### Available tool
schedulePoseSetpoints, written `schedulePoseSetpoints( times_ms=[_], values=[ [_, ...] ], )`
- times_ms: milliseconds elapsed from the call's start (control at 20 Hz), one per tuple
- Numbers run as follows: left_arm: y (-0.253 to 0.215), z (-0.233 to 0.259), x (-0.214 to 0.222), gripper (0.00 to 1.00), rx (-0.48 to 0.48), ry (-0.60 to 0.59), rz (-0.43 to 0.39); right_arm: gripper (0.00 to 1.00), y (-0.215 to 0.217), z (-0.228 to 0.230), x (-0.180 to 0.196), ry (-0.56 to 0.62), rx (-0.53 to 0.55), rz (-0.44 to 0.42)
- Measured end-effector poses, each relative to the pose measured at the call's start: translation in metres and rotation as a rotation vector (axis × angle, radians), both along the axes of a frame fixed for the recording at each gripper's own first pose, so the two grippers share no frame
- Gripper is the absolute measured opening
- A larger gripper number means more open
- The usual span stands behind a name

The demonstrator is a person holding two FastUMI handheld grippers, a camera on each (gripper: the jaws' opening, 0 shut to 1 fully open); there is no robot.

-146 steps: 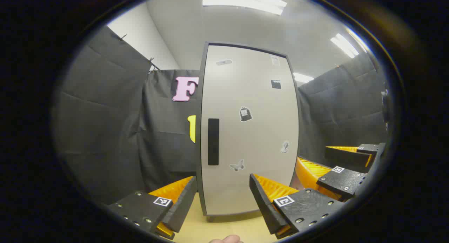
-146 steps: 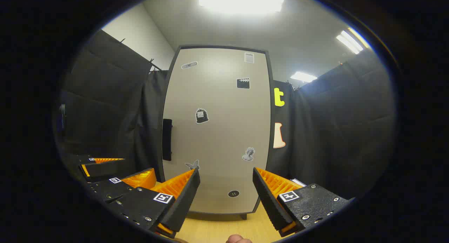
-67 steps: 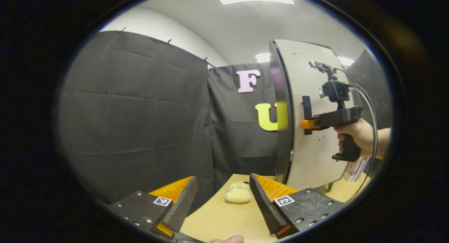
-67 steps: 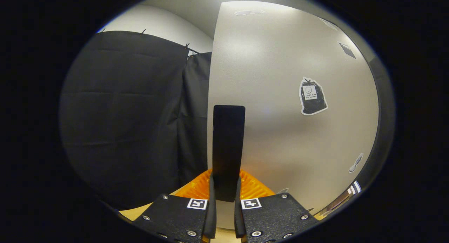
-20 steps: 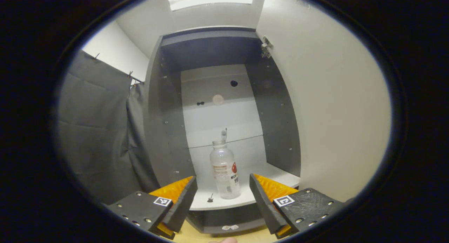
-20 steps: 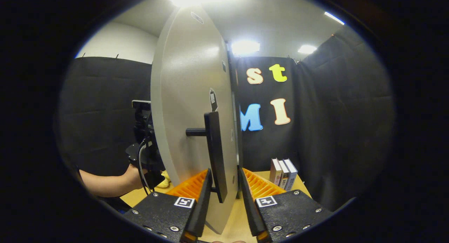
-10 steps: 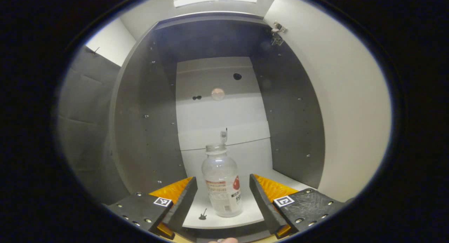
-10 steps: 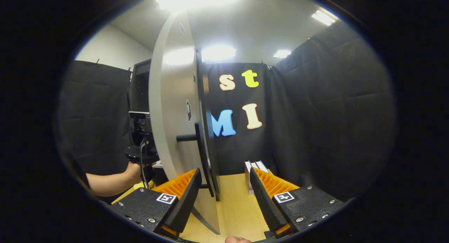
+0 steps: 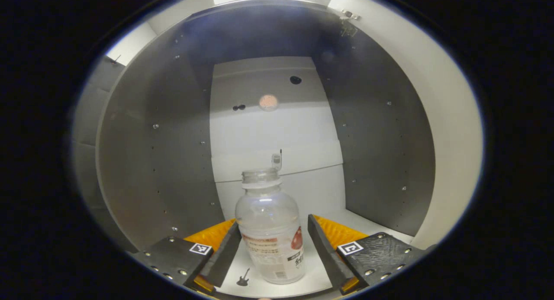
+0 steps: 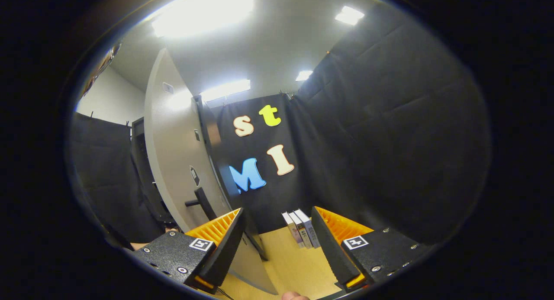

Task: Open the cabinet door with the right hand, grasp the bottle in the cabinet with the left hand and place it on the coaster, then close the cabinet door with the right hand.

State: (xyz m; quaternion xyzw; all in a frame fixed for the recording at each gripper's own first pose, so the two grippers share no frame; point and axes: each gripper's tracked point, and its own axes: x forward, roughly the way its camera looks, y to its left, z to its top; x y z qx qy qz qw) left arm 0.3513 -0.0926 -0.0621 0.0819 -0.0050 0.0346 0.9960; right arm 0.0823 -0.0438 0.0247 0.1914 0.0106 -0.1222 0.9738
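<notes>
With the grey cabinet door [image 10: 173, 161] swung wide, the step in hand looks like the left-hand grasp of the bottle. Clear plastic bottle with a red-and-white label and no cap [image 9: 270, 230] stands upright on the white bottom shelf [image 9: 368, 224] of the dark-walled cabinet [image 9: 173, 131], near the shelf's front edge, roughly mid-width. Left gripper [image 9: 273, 248] is spread open, its two fingers flanking the bottle's lower body; left finger looks just beside or touching the label, right finger shows a small gap, so not clamped yet. Contact on the left side can't be confirmed.

Next move, as a guess: push in slightly so the pads sit across the widest part, squeeze, lift clear of the shelf, back out through the opening. Bottle looks empty and light, thin-walled, so it may tip if one finger bumps it first, or dent under a hard squeeze.

Right gripper [image 10: 277, 243] is open and holds nothing, off the black bar handle [image 10: 203, 204], which sits to its left on the door's outer face. Door stays to be closed later.

Around: small black guitar-shaped sticker [image 9: 243, 277] on the shelf at the front-left of the bottle, tiny phone-like sticker [image 9: 276, 158] on the white back panel behind the bottle neck. Cabinet side walls bracket the gripper on both sides. Three upright books [image 10: 301, 233] stand on the wooden table [image 10: 298, 269] near the rear edge. Coaster's spot can't be told.
</notes>
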Motion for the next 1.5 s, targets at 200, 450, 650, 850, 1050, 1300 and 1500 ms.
schedulePoseSetpoints(
  times_ms=[200, 450, 650, 850, 1050, 1300, 1500],
  values=[
    [-0.002, 0.005, -0.004, 0.77, -0.001, -0.013, 0.015, 0.93, -0.02, 0.0, -0.003, 0.011, -0.064, -0.062],
    [0.002, 0.02, -0.037, 0.76, -0.02, -0.019, 0.032, 0.93, -0.032, -0.023, -0.002, 0.088, -0.155, -0.055],
    [0.009, 0.036, -0.091, 0.77, 0.006, -0.031, 0.068, 0.93, -0.031, -0.041, 0.012, 0.123, -0.174, 0.013],
    [0.011, 0.051, -0.157, 0.74, 0.039, -0.056, 0.11, 0.94, -0.041, -0.063, 0.02, 0.182, -0.203, 0.045],
    [0.009, 0.051, -0.233, 0.77, 0.022, -0.072, 0.167, 0.93, -0.038, -0.067, 0.035, 0.14, -0.187, 0.099],
    [0.013, 0.036, -0.318, 0.77, 0.077, -0.116, 0.238, 0.93, -0.025, -0.066, 0.049, 0.104, -0.254, 0.16],
    [0.023, -0.022, -0.375, 0.77, 0.076, -0.066, 0.289, 0.93, -0.023, -0.051, 0.053, 0.048, -0.31, 0.129]
  ],
)
